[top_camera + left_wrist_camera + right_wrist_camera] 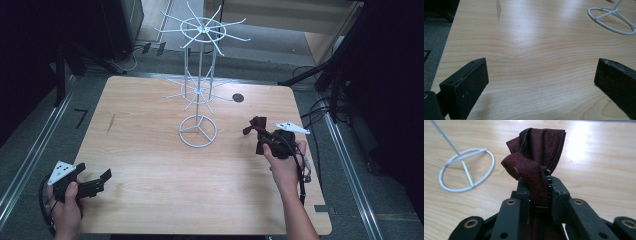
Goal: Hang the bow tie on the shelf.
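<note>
The fingers [106,175] of the left gripper [95,184] stand wide apart with nothing between them, low at about seven o'clock on the desk [150,165] in the high view, while the right gripper [267,140] at three o'clock is clamped on a dark red bow tie [257,127], just right of the white wire rack [198,90] at the desk's centre. In the left gripper view, the two black fingers [465,86] frame bare wood, the rack's ring base [611,21] at one o'clock. In the right gripper view, the fingers [524,195] pinch the bow tie [539,150] upright, ring base [466,170] at nine o'clock.
</note>
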`<state>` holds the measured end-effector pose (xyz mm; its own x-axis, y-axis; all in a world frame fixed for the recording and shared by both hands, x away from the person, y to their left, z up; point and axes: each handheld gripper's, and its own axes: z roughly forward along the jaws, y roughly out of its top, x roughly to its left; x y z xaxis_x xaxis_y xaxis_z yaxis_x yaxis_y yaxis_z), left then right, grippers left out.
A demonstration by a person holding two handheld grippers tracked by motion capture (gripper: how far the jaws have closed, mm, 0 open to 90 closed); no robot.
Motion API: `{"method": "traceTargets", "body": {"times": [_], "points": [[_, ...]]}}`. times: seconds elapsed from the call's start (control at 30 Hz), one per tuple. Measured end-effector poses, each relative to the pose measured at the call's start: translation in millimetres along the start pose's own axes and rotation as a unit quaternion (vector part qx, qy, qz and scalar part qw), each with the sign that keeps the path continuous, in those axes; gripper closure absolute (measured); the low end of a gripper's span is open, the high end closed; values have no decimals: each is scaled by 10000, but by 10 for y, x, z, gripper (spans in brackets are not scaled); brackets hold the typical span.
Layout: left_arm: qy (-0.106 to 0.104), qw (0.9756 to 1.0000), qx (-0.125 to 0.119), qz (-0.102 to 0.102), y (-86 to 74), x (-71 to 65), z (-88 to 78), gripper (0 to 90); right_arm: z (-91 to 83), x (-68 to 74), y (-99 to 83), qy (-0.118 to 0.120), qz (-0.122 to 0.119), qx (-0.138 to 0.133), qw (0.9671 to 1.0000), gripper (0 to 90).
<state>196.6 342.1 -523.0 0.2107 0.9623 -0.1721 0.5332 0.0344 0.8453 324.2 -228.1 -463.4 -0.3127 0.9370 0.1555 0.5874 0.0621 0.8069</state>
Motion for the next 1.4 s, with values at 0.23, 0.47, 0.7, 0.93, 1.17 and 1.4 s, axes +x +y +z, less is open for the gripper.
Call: {"method": "traceTargets", "body": {"times": [0.23, 0.47, 0.7, 0.93, 1.17, 1.4], "points": [[-3, 10000, -1, 5, 0, -1, 1, 0, -37, 89, 115, 17, -38, -275, 9996, 738], [-4, 10000, -1, 2, 0, -2, 2, 0, -48, 181, 214, 46, -93, -478, 9988, 738], [-5, 10000, 1, 4, 1, -1, 2, 0, -48, 275, 318, 96, -127, -596, 9981, 738], [-8, 10000, 3, 6, 1, -1, 3, 0, -72, 374, 459, 170, -207, -778, 9966, 738], [-10, 10000, 8, 6, 1, 0, 3, 0, -97, 458, 571, 235, -239, -896, 9954, 738], [-12, 10000, 7, 9, 1, -1, 3, 0, -114, 506, 645, 257, -282, -973, 9945, 738]]}}
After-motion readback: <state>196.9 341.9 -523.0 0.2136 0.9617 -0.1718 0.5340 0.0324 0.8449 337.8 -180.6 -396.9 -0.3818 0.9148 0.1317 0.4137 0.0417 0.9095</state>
